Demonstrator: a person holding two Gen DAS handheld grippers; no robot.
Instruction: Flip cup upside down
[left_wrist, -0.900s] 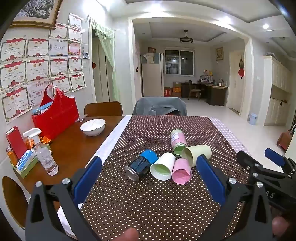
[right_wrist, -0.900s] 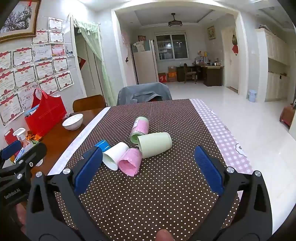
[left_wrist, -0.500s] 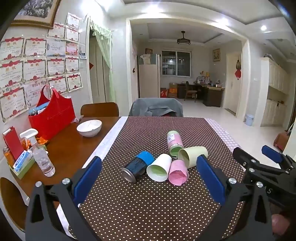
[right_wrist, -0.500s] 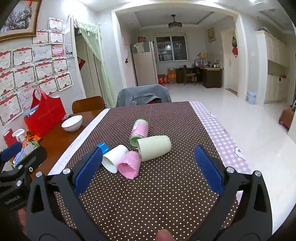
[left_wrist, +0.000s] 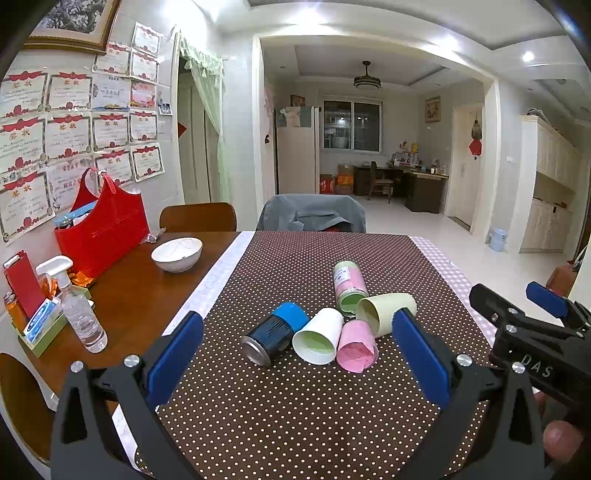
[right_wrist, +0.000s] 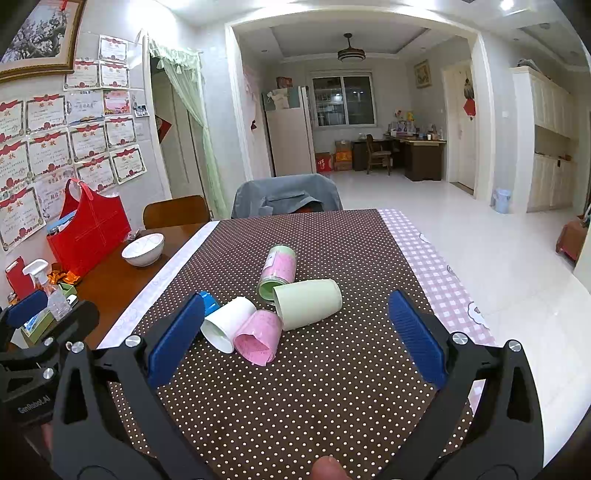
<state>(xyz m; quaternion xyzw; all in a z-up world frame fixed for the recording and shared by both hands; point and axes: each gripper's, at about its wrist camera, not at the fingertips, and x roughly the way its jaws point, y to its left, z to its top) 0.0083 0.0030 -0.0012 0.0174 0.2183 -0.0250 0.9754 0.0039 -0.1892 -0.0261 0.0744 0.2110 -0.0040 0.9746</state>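
Five containers lie tipped on their sides in a tight cluster on the brown dotted tablecloth (left_wrist: 295, 406), near the middle of the table, all touching or just beside one another.

The white cup (left_wrist: 319, 341) lies with its long axis running near to far, mouth toward the near edge and slightly left, green inside showing. Just to its right the pink cup (left_wrist: 356, 345) lies on its side, its mouth toward the near edge in the right wrist view (right_wrist: 258, 338). The pale green cup (right_wrist: 308, 302) lies behind these, long axis running left to right, mouth pointing left. The pink and green tumbler (right_wrist: 279, 271) lies farthest, long axis near to far, its green end toward the near side. At the left of the cluster the dark can (left_wrist: 275, 332) lies with its blue end far and its metal end near.

The left gripper (left_wrist: 295, 352) is held low over the near part of the cloth, fingers spread wide, grasping nothing, well short of the cups. The right gripper (right_wrist: 295, 332) is likewise released, its fingers apart on either side of the cluster in view, touching nothing.

On the bare wood at left stand a white bowl (left_wrist: 177, 254), a red bag (left_wrist: 103, 229) and a spray bottle (left_wrist: 75, 306)
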